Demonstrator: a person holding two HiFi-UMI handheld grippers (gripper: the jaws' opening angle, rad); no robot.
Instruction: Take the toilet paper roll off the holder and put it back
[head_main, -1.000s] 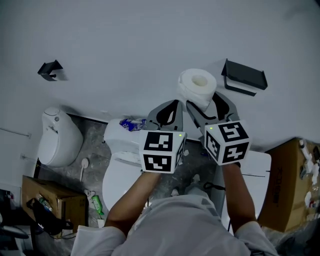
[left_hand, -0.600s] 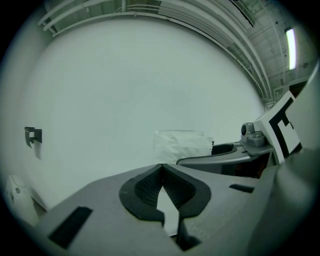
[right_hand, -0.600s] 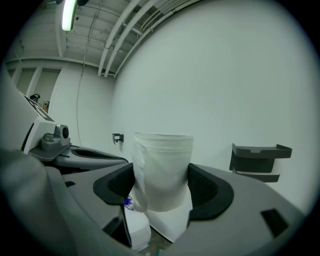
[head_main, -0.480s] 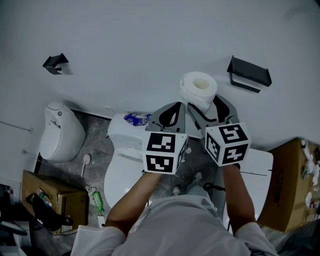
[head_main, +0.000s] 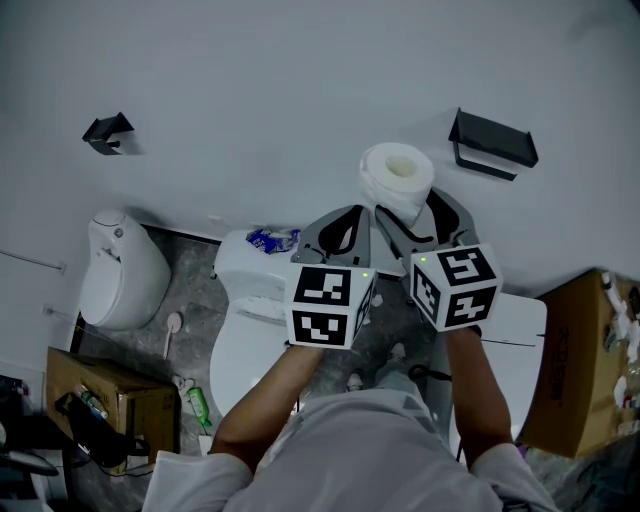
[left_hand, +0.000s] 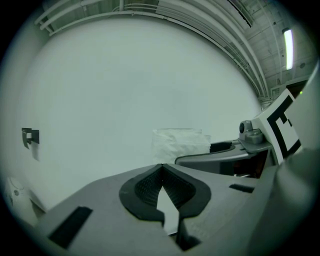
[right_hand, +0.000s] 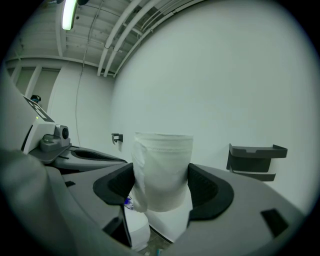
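My right gripper (head_main: 412, 206) is shut on a white toilet paper roll (head_main: 397, 176) and holds it upright in front of the white wall. In the right gripper view the roll (right_hand: 162, 167) fills the gap between the two dark pads (right_hand: 116, 186), with a loose sheet hanging down. The black holder (head_main: 492, 143) is fixed to the wall up and to the right of the roll, apart from it; it also shows at the right of that view as the holder (right_hand: 256, 156). My left gripper (head_main: 350, 214) is beside the right one, shut with nothing in it; its fingertips (left_hand: 161, 169) meet.
A second small black wall fitting (head_main: 107, 130) sits far left. Below are a white toilet (head_main: 240, 345), a white bin (head_main: 118, 272), a cardboard box (head_main: 575, 372) at the right and another box (head_main: 100, 400) at the lower left.
Both grippers and the roll sit slightly lower in the head view than a second ago. The grip on the roll is unchanged.
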